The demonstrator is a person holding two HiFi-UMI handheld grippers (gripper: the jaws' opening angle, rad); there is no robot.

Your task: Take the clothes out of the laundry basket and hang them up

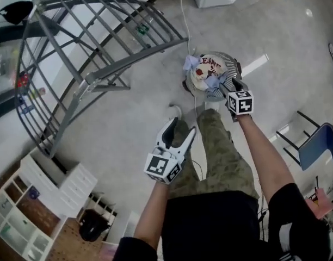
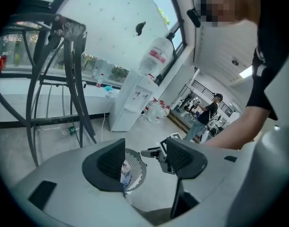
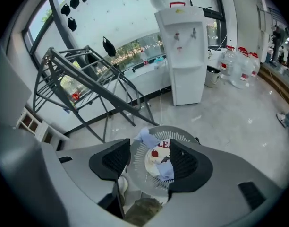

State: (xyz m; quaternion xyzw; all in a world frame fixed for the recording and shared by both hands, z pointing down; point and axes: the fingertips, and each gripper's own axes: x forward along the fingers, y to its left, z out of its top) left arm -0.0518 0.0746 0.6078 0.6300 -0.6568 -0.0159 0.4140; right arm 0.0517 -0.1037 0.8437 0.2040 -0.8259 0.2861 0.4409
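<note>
1. Left gripper (image 1: 182, 128) is closest, jaws spread with nothing between them, hanging over the floor.
2. Drying rack (image 1: 134, 58) stands off to the left (no clothes on it that I can see).
3. Clothes (image 1: 204, 72) sit bunched in the laundry basket (image 1: 213, 94).
4. Right gripper (image 3: 149, 155) hovers just above the basket, jaws apart, empty. Looks like the first grab: it needs to drop in and pinch one garment.

Bare floor (image 1: 264, 31) around laundry basket (image 1: 214, 94); drying rack (image 1: 134, 59) well apart, leftward.
</note>
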